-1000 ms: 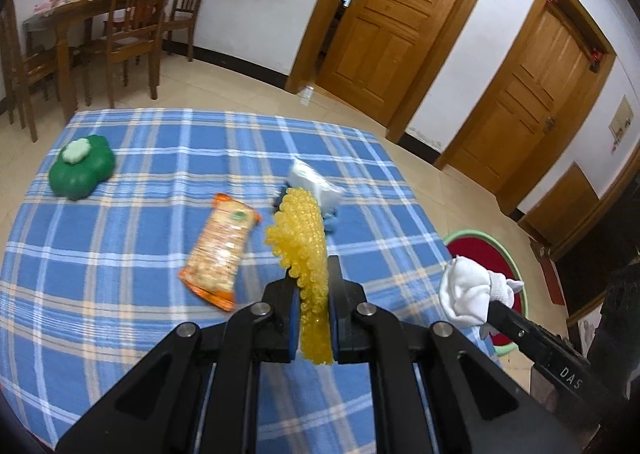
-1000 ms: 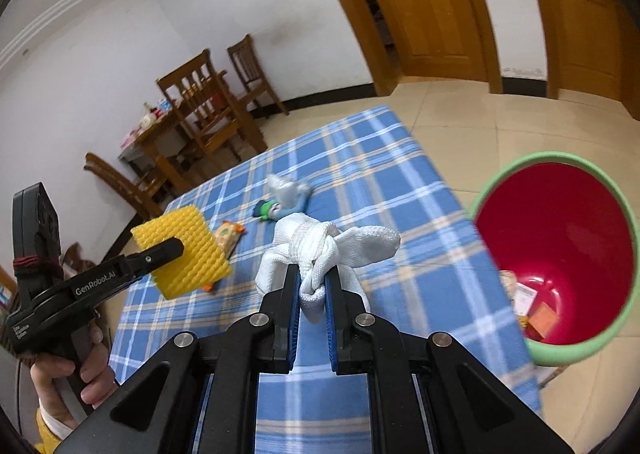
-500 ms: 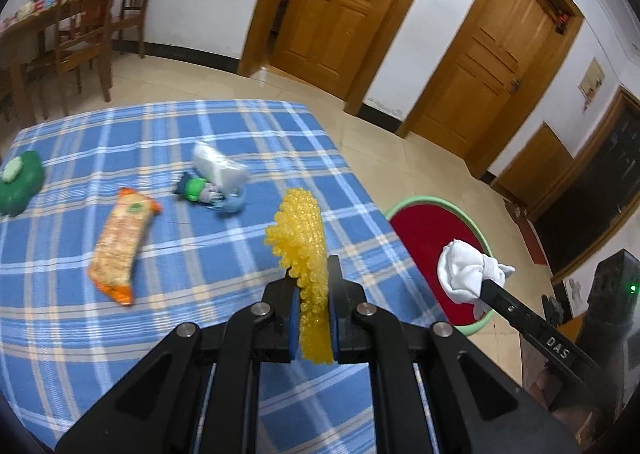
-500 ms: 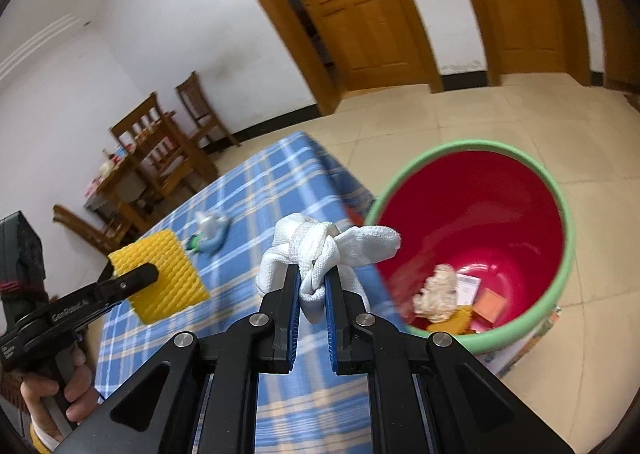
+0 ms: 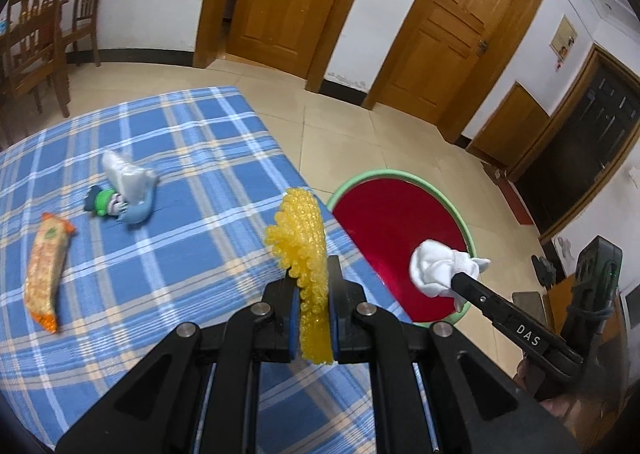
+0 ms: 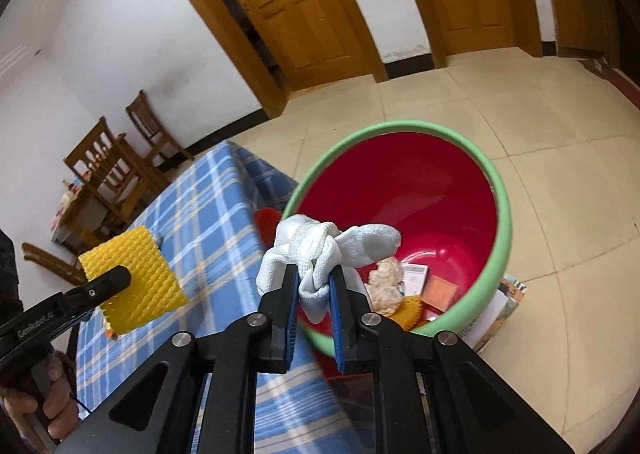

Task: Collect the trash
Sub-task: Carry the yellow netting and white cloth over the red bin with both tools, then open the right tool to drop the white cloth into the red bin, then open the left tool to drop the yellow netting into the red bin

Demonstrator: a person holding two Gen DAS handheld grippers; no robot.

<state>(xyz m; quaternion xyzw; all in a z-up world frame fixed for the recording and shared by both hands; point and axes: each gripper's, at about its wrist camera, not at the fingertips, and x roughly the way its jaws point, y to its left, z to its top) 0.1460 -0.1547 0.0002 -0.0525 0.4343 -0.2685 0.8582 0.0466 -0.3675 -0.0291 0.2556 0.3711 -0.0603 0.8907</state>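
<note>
Holding: two pieces of trash, one in each gripper, both lifted off the table.
Left gripper (image 5: pixel 314 320): clenched on a yellow foam net (image 5: pixel 304 250); the net stands on edge between my blue pads and sticks up past the fingertips, above the tablecloth (image 5: pixel 180 254) near its right edge.
Left gripper, other view: seen from the right wrist camera, my left gripper (image 6: pixel 116 280) pinches the foam net (image 6: pixel 134 276) by one side, with the net's flat ribbed face turned to that camera.
Right gripper (image 6: pixel 314 286): grasping a knotted white rag (image 6: pixel 320 250); the knot sits just above the pads, one loose end points right over the bin's mouth.
Right gripper, other view: from the left wrist camera, my right gripper (image 5: pixel 460 280) holds the rag (image 5: pixel 438 266) over the near rim of the bin.
Bin (image 6: pixel 500 214): red inside, green rim, on the tiled floor just beside the table's edge.
Bin contents: a pale crumpled wad (image 6: pixel 386 280), a small white card (image 6: pixel 414 278), an orange packet (image 6: pixel 440 292); a bit of yellow net (image 6: pixel 412 308) at the bottom.
Left on the table: an orange snack packet (image 5: pixel 44 266) near the left side, and a clear wrapper with a green-and-blue scrap (image 5: pixel 122 190) farther back; the two lie apart.
Background: wooden chairs (image 5: pixel 36 42) and doors (image 5: pixel 444 34) along the white wall.
</note>
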